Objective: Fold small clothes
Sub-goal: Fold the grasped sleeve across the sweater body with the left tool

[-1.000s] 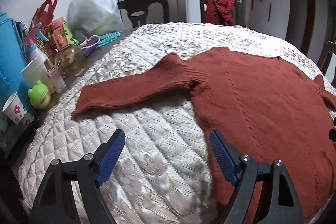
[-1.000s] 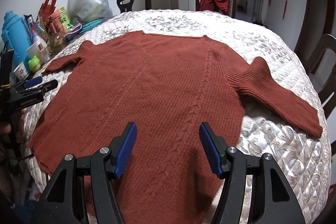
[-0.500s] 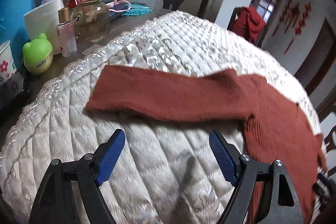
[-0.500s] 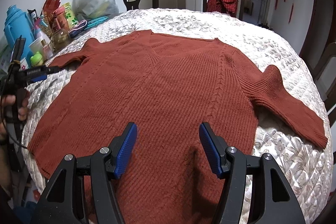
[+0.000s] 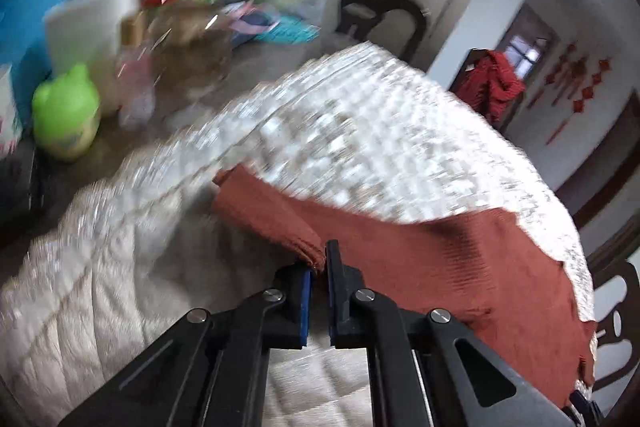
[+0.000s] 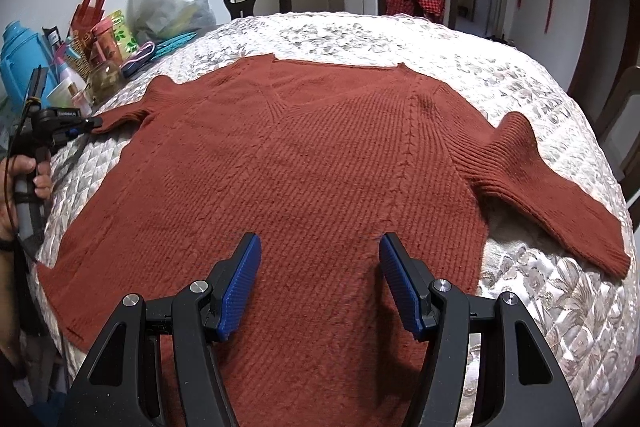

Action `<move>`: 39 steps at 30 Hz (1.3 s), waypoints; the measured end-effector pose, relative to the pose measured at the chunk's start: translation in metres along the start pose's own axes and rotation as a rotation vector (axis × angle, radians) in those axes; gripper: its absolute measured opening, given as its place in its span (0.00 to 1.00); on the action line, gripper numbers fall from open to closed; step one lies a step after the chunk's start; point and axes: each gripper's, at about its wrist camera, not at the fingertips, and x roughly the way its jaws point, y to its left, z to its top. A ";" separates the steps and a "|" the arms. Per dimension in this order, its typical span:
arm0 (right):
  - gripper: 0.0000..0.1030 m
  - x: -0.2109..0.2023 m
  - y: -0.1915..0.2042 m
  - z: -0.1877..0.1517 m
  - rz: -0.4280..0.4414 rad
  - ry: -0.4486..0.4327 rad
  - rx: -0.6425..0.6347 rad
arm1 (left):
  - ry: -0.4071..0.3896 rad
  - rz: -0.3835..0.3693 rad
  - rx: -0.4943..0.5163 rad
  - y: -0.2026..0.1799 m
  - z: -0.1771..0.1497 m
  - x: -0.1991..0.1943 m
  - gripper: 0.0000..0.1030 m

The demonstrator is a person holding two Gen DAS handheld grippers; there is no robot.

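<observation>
Lying flat and face up on the quilted table cover (image 6: 460, 51), the rust-red knit sweater (image 6: 304, 163) shows a V-neck and ribbed sleeves. The left gripper (image 5: 319, 269) pinches its left sleeve cuff (image 5: 308, 243); the right gripper (image 6: 320, 283) hovers spread wide above the sweater's hem.

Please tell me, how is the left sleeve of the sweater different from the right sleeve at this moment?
The left sleeve is pinched at its cuff by the shut left gripper; the right sleeve lies free, untouched. The left sleeve looks short and bunched near the shoulder in the right wrist view; the right sleeve stretches out long toward the quilt's edge. Both are the same rust-red ribbed knit. The right gripper hovers open over the sweater's body.
</observation>
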 end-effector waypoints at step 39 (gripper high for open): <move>0.31 0.093 0.012 0.089 0.240 0.132 0.146 | 0.163 -0.242 0.485 -0.143 -0.036 0.015 0.36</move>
